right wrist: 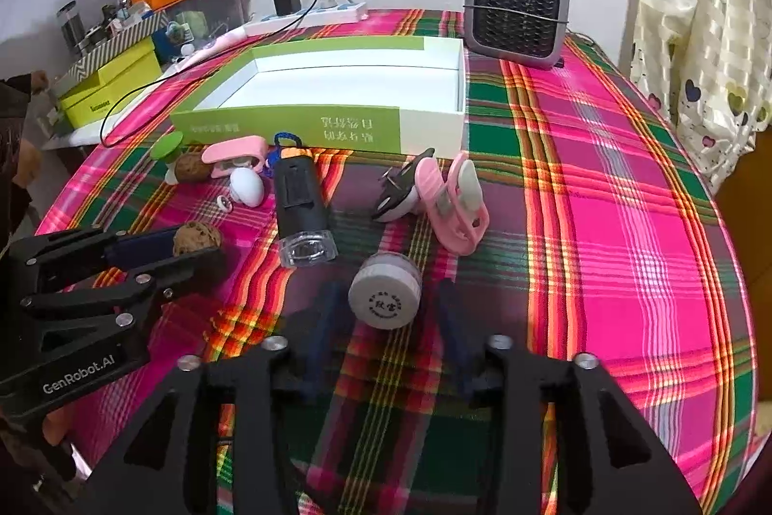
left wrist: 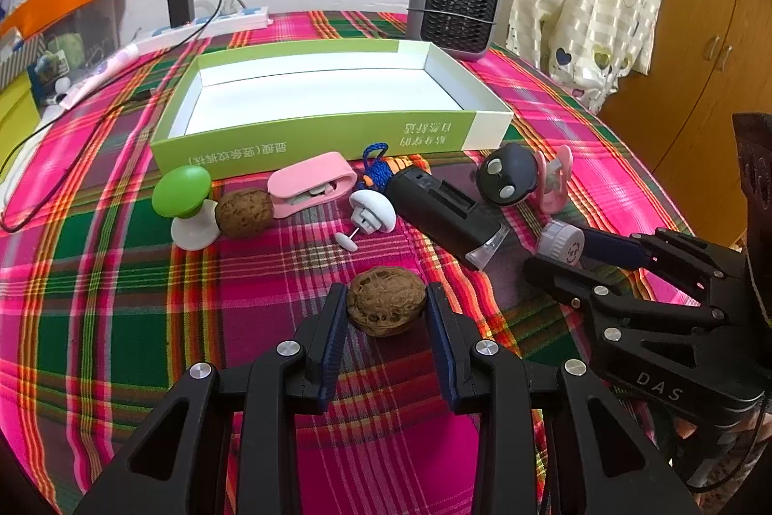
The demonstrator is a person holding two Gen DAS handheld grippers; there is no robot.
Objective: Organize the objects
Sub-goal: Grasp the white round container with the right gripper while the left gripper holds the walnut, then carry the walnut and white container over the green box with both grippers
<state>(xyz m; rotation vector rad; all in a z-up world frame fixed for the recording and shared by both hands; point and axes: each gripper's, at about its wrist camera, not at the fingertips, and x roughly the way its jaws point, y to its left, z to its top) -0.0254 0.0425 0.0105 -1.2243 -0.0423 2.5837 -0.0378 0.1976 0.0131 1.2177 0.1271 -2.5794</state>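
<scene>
My left gripper (left wrist: 386, 298) is shut on a brown walnut (left wrist: 386, 310) that rests on the plaid tablecloth, its blue pads pressing both sides. The right wrist view shows this grip from the side, with the left gripper (right wrist: 198, 244) around the walnut (right wrist: 195, 239). My right gripper (right wrist: 388, 298) is open, and a small white round jar (right wrist: 386, 298) lies on its side between the fingers with a gap at each side. From the left wrist view the right gripper (left wrist: 559, 249) frames the jar (left wrist: 562, 242). Behind stands an empty green and white box (left wrist: 309, 138).
In front of the box lie a green mushroom toy (left wrist: 181, 191), a second walnut (left wrist: 243, 212), a pink case (left wrist: 311, 182), a white mushroom toy (left wrist: 371, 211), a black handheld device (left wrist: 444, 215), a black round toy (left wrist: 506, 174) and a pink clip (left wrist: 555, 177). A grey heater (left wrist: 453, 13) stands behind.
</scene>
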